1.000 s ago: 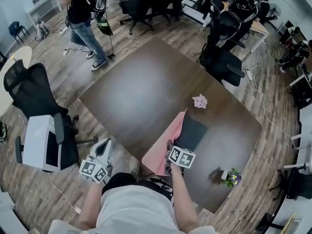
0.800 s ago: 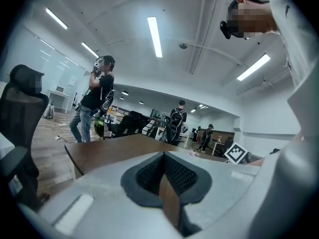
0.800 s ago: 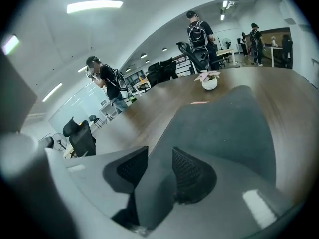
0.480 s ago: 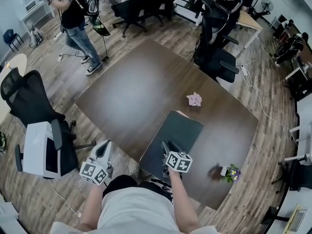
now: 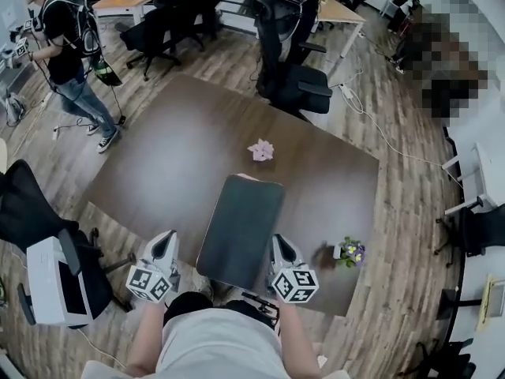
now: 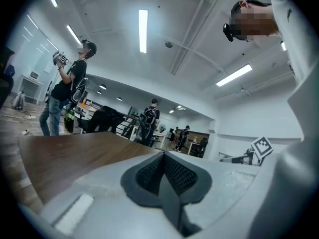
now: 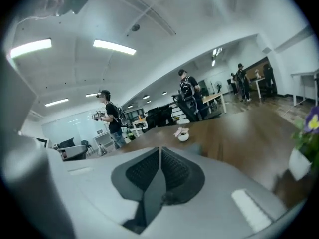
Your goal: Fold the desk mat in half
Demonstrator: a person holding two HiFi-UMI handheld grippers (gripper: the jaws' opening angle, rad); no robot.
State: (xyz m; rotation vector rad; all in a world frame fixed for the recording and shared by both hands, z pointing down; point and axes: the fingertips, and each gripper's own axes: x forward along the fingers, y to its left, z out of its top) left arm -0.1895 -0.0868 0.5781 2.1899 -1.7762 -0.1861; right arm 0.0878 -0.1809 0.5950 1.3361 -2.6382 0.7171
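Note:
The desk mat (image 5: 241, 227) lies flat on the brown table (image 5: 173, 156), dark grey side up, with a thin pink edge showing at its far end. My right gripper (image 5: 280, 243) sits at the mat's near right corner. Its jaws are closing, and in the right gripper view the pads (image 7: 172, 171) meet with nothing between them. My left gripper (image 5: 167, 239) hangs off the table's near left edge, apart from the mat. Its pads (image 6: 149, 171) are pressed together and empty.
A crumpled pink thing (image 5: 260, 150) lies beyond the mat's far end. A small flower pot (image 5: 349, 251) stands right of my right gripper. Black office chairs (image 5: 296, 77) stand behind the table and at the left (image 5: 31, 212). A person (image 5: 67, 61) stands far left.
The mat, raised with its pink underside showing a second ago, now lies flat with the dark side up. My right gripper has let go and drawn back to the mat's near right corner.

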